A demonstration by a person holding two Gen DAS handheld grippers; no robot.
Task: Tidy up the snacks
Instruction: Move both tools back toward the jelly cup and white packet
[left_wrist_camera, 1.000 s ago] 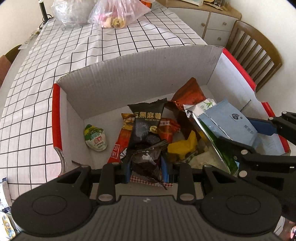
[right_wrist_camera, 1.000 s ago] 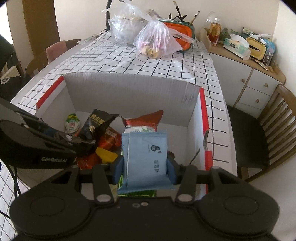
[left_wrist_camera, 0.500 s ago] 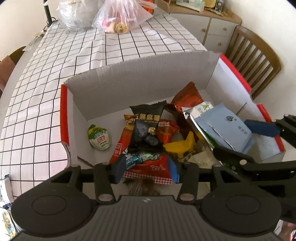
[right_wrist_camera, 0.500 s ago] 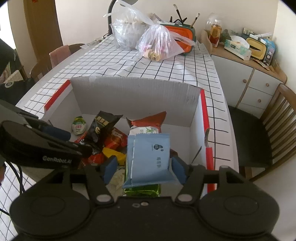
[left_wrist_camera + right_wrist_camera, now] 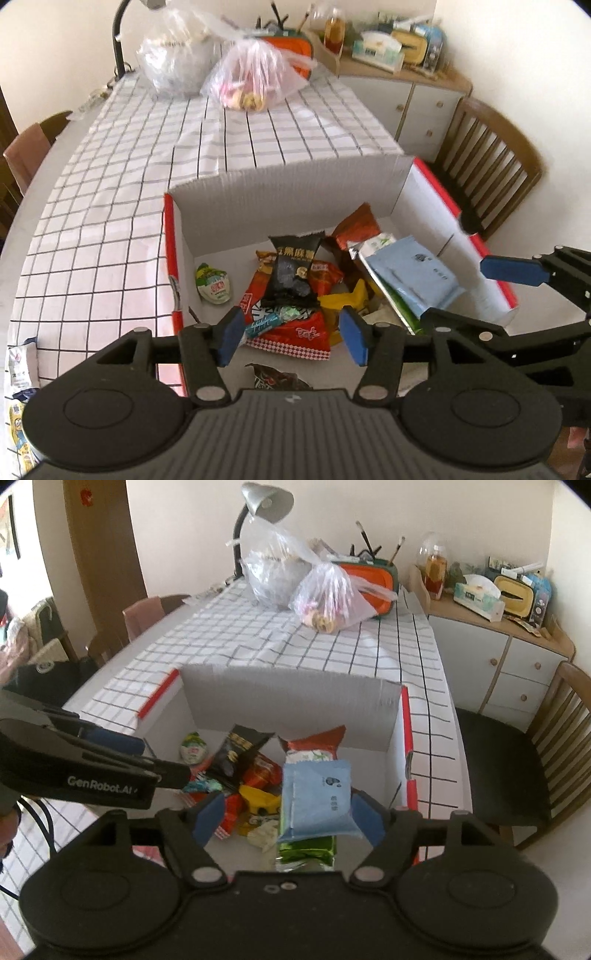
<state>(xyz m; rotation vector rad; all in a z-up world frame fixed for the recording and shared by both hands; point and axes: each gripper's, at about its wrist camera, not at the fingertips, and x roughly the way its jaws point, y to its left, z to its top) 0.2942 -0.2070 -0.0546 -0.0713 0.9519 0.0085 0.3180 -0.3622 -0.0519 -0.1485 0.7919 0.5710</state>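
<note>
Left wrist view: the left gripper (image 5: 291, 338) stands released above the near end of the cardboard box (image 5: 288, 192), its jaws having just been opening. Nothing is clamped; the red checked snack packet (image 5: 295, 332) lies in the box below the gap, clear of both pads. A black packet (image 5: 293, 273) sits upright-leaning on the heap, its long axis running from the near side to the far wall, printed face up. A small green-and-white packet (image 5: 214, 284) lies alone by the left wall. The pale blue pouch (image 5: 413, 277) rests on the right of the heap, tilted, with its long axis slanting toward the near right corner. More snacks (image 5: 18, 373) lie outside the box on the checked tablecloth (image 5: 129, 184), at the left edge.

Right wrist view: the right gripper (image 5: 284, 821) is likewise released, its jaws having just been opening. The pale blue pouch (image 5: 316, 797) lies between the pads but neither pad presses on it; it rests on a green foil packet (image 5: 306, 849), with its long axis pointing away toward the far wall and its notched top edge farthest.

Judgement: both drops appear complete. To finish the step well, each gripper should lift straight clear, jaws wide, without snagging a packet edge, then go for the snacks lying loose on the tablecloth.
</note>
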